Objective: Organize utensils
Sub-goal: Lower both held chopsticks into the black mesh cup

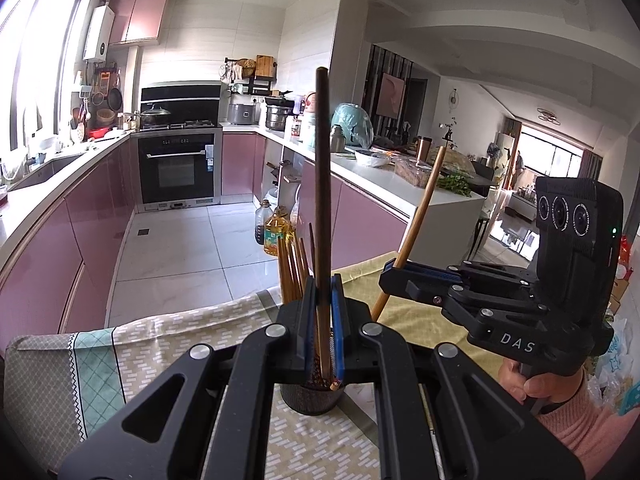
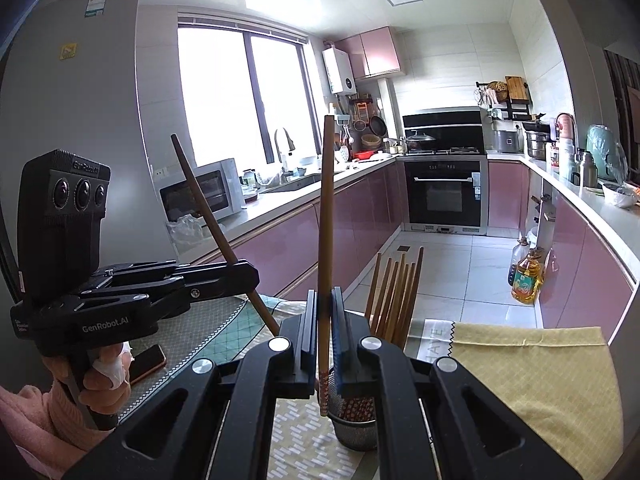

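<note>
My left gripper (image 1: pixel 323 280) is shut on a dark brown chopstick (image 1: pixel 322 160) that stands nearly upright, its lower end down inside a dark mesh holder (image 1: pixel 308 396) on the table. My right gripper (image 2: pixel 325 292) is shut on a light brown chopstick (image 2: pixel 326 208), also upright, its patterned tip hanging just over the holder's (image 2: pixel 356 428) rim. Several more wooden chopsticks (image 2: pixel 394 296) stand in the holder. In the right wrist view the left gripper (image 2: pixel 250 276) shows at the left with the dark chopstick (image 2: pixel 204 204) tilted. The right gripper (image 1: pixel 390 272) appears at the right in the left wrist view.
A patterned tablecloth (image 1: pixel 160 344) and a yellow cloth (image 2: pixel 532 368) cover the table. A phone (image 2: pixel 146 362) lies near the left hand. Oil bottles (image 2: pixel 526 280) stand on the kitchen floor beyond the table edge. Hands in pink sleeves (image 1: pixel 576 424) hold both grippers.
</note>
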Motion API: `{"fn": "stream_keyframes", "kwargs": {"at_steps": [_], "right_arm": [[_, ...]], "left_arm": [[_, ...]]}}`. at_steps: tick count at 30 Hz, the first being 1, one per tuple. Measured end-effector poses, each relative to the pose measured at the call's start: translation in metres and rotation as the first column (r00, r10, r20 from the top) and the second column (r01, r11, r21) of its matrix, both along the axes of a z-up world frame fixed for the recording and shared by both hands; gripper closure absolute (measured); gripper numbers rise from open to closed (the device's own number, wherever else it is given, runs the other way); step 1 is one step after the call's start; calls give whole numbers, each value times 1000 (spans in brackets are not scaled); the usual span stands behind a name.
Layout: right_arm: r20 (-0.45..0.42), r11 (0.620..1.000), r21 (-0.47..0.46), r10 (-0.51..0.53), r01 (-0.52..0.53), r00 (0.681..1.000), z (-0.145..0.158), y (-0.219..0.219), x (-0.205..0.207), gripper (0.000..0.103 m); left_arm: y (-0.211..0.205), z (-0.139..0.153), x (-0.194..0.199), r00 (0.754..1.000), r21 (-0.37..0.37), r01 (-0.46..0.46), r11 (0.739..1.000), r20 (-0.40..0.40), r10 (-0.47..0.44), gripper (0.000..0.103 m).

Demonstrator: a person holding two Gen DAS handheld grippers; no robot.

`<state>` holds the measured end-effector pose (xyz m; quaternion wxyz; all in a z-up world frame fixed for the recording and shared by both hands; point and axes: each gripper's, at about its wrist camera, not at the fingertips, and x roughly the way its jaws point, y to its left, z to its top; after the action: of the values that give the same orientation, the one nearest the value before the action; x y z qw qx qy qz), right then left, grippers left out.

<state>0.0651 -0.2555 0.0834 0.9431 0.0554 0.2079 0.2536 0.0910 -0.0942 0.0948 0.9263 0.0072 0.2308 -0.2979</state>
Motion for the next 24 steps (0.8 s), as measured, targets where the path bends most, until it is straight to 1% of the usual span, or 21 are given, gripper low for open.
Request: {"fn": "stream_keyframes", "kwargs": {"at_steps": [11, 24], "right_arm": [[-25, 1000, 0, -12, 12, 1000, -2, 1, 14, 98], [-53, 999, -9, -39, 39, 998, -10, 1, 27, 98]], "left_arm": [[-3, -1, 2, 1000, 10, -18, 1000, -11, 18, 95], [-12, 1, 18, 998, 29, -24, 999, -54, 26, 95]]}}
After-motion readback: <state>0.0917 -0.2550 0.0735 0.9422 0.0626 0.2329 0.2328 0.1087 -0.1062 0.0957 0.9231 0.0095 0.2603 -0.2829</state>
